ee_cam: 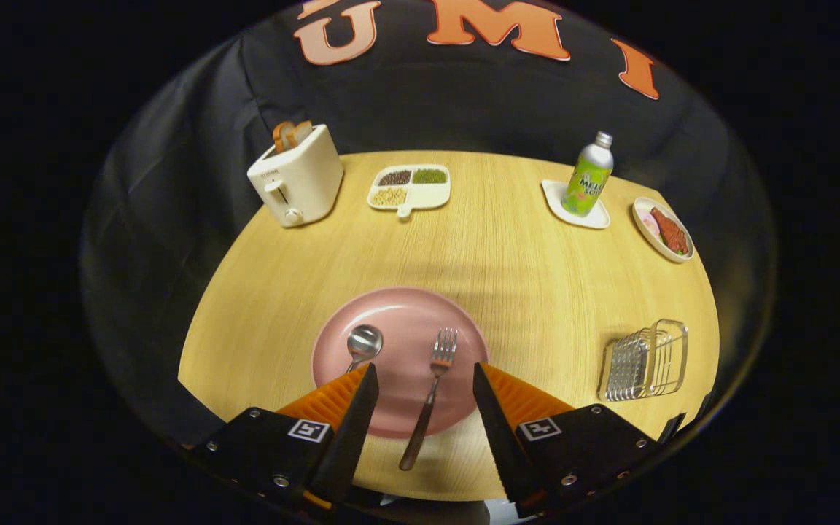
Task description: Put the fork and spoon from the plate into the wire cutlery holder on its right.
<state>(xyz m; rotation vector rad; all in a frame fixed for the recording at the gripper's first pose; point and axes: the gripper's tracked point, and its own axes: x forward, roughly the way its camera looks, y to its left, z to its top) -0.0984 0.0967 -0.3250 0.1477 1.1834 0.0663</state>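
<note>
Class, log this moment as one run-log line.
tongs: open, above plate | fork: between fingers | spoon: on plate | holder: empty

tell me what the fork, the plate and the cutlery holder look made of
Fork, lying between the open gripper fingers: likely polished metal, silvery with glints. Plate: pink with a smooth matte sheen, ceramic or plastic, can't tell which. Wire cutlery holder: thin shiny chrome-like metal wires.

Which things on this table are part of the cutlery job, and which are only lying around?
For the job: fork, between the open gripper fingers; spoon; pink plate; wire cutlery holder.

Lying about: toaster, divided tray, bottle on coaster, food dish.
</note>
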